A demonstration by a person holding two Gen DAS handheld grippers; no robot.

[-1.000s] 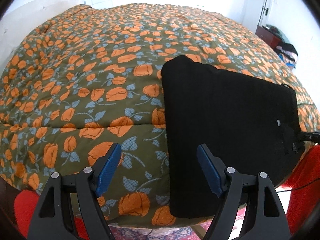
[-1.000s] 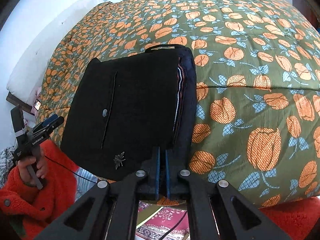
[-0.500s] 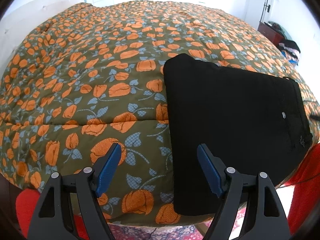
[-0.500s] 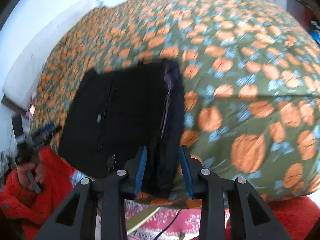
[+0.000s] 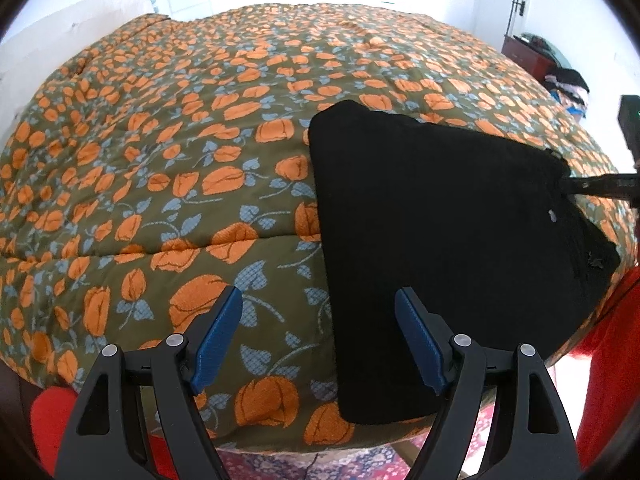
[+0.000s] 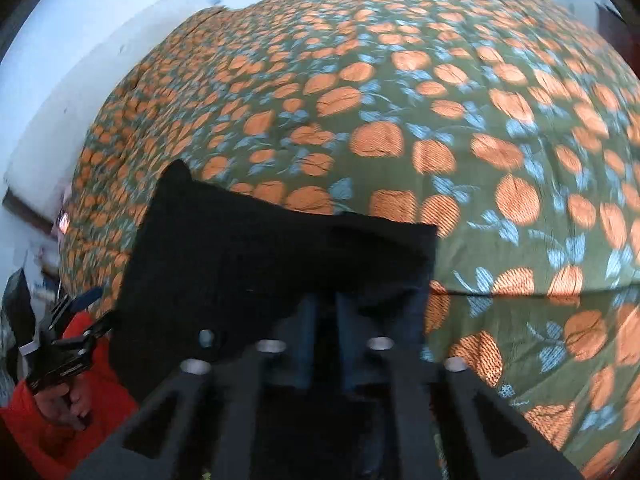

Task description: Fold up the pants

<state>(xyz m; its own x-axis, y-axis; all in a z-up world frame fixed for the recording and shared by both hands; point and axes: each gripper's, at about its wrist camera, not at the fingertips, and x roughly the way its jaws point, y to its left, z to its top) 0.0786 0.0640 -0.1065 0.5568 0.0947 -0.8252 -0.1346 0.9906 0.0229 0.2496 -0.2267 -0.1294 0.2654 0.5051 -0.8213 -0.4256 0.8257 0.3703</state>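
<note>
- One bed quilt (image 5: 168, 184), olive with orange flowers, filled both views under white walls.
- One pair of black pants (image 5: 432, 240), folded into a flat packet, lay at the quilt's near edge.
- The left gripper (image 5: 318, 334) hovered over that edge with jaws spread wide, nothing between them.
- The right gripper (image 6: 322, 320) was clenched on the pants' waistband edge, lifting a flap.
- One hand (image 6: 60, 400) in a red sleeve held the left gripper.

I see a bed (image 5: 168, 128) under a green quilt (image 5: 240, 92) printed with orange flowers. Black folded pants (image 5: 440, 220) lie flat on the quilt near its front edge, one corner overhanging.
</note>
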